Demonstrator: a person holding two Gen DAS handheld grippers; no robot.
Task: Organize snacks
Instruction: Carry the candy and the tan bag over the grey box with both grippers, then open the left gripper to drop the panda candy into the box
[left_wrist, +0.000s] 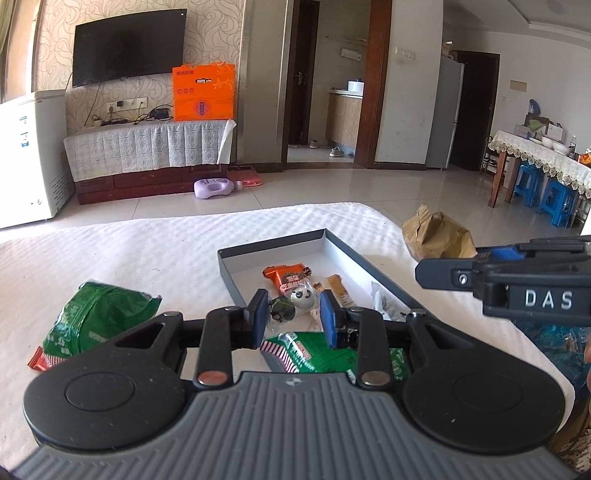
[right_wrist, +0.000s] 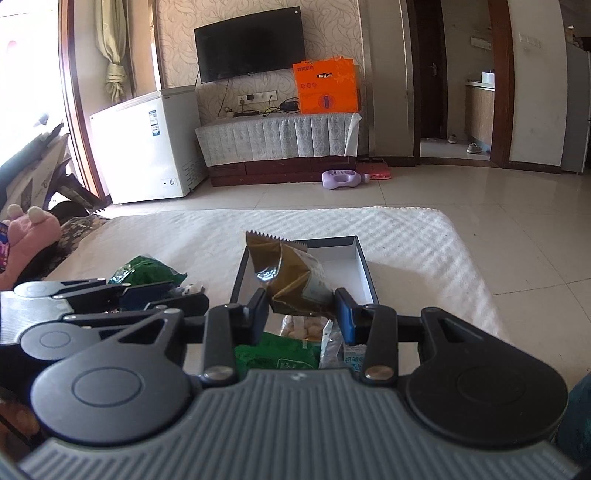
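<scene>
A grey box lid (left_wrist: 332, 243) with a white inside lies on the white table. It holds an orange packet (left_wrist: 286, 275), a panda sweet (left_wrist: 304, 297) and other small snacks. My left gripper (left_wrist: 293, 319) is open and empty, just above the box's near end. A green packet (left_wrist: 98, 319) lies left of it, another green packet (left_wrist: 321, 356) under it. My right gripper (right_wrist: 301, 310) is shut on a gold snack packet (right_wrist: 286, 273), held above the near end of the box (right_wrist: 364, 266). The right gripper also shows at the right of the left wrist view (left_wrist: 517, 280).
A brown paper bag (left_wrist: 437, 234) sits on the floor off the table's far right corner. A blue crinkly bag (left_wrist: 550, 343) lies at the right edge. More snack packets (right_wrist: 291, 345) lie under my right gripper. A pink plush toy (right_wrist: 27, 240) sits at the left.
</scene>
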